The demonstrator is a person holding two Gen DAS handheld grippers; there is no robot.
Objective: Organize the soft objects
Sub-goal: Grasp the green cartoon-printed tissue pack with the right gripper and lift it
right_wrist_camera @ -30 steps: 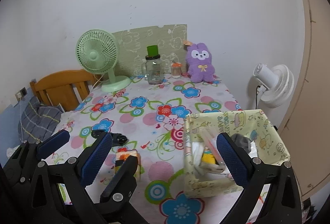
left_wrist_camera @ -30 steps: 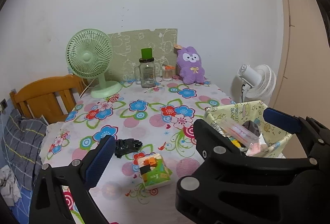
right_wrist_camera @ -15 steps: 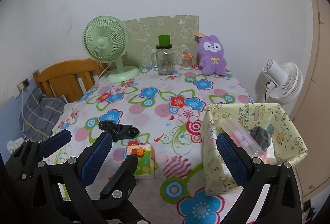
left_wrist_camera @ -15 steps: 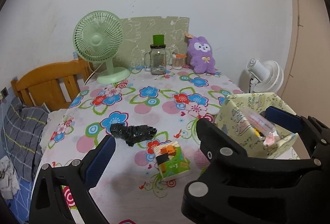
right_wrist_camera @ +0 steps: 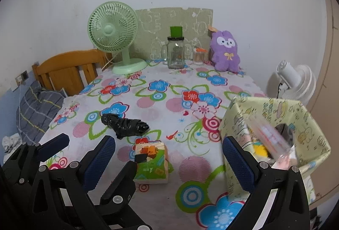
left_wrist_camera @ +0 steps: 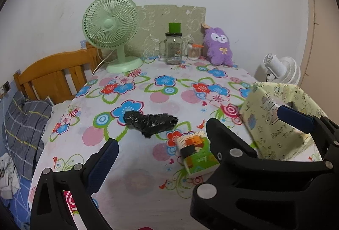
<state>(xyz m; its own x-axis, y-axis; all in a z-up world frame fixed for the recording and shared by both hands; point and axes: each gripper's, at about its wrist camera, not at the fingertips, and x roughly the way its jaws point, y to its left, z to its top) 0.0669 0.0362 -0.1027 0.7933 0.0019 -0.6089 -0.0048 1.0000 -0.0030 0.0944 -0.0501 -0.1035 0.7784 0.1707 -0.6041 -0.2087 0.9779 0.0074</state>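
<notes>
Both grippers, left [left_wrist_camera: 197,128] and right [right_wrist_camera: 169,158], spread empty. Bin [right_wrist_camera: 305,122] part filled; tissue pack [right_wrist_camera: 151,161] and black bundle [right_wrist_camera: 125,124] left on table [right_wrist_camera: 169,90].

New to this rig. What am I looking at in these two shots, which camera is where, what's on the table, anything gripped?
No robot arm here: a person holds a two-finger gripper in each hand, and each gripper carries a fisheye camera looking forward along its fingers. One picture is from the left gripper, the other from the right gripper; the black frames with blue pads at the bottom of each are the grippers themselves. In the right view the left gripper also shows at lower left.

On the floral tablecloth lie a crumpled black plastic bag and a green tissue pack. To the right stands a pale fabric storage bin already holding some items. At the back: a green desk fan, a glass jar with green lid and a purple plush toy.

Both grippers are open and hold nothing.
</notes>
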